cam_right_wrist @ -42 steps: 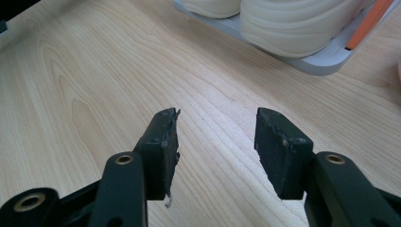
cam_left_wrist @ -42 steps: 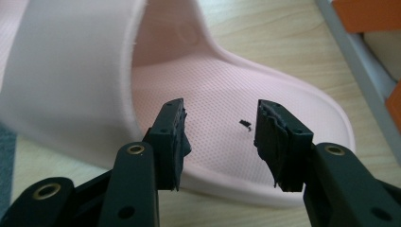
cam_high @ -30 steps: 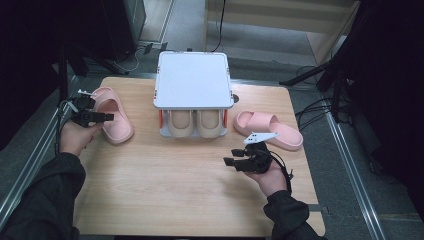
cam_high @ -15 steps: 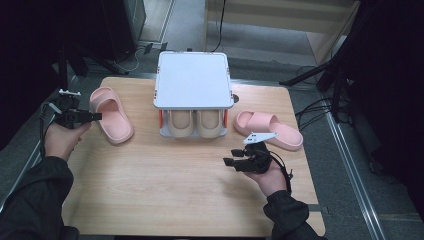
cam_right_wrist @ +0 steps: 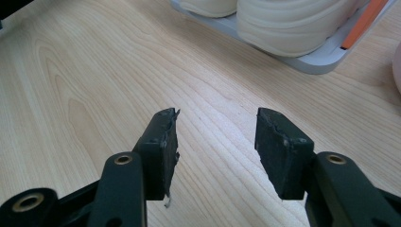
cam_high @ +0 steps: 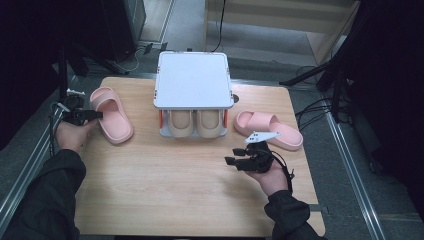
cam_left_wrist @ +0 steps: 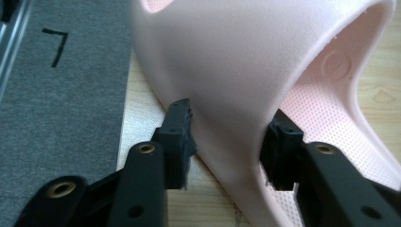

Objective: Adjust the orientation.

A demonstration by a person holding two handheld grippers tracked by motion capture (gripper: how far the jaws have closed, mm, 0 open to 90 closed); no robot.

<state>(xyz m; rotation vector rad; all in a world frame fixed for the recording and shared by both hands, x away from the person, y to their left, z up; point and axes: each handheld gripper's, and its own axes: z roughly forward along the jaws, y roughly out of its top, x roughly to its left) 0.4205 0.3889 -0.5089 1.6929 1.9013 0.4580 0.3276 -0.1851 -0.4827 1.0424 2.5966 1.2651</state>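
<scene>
- At the table's left edge our left gripper (cam_high: 95,115) has just been closing its jaws over the strap of the left pink slipper (cam_high: 112,115). In the left gripper view the strap (cam_left_wrist: 236,94) sits between the two pads (cam_left_wrist: 177,137), which now press on its outer and inner faces.
- We judge this slipper light, soft and springy, a moulded foam that dents under the pads rather than cracking. The strap arch is the natural hold, since it gives two opposed faces. The smooth outer skin could slip, so the pads should sit deep, near where the strap meets the sole.
- In the middle stands a white two-level rack (cam_high: 192,80). Its flat top shelf is bare, and the lower shelf holds a pair of beige slippers (cam_high: 194,122) side by side, toes toward us, between orange posts.
- Right of the rack a second pink slipper (cam_high: 270,130) lies flat on the wood, apart from the rack.
- Our right gripper (cam_high: 231,161) hovers over bare table (cam_high: 150,190) just in front of that slipper, jaws spread with nothing between them, as the right gripper view confirms (cam_right_wrist: 215,142).
</scene>
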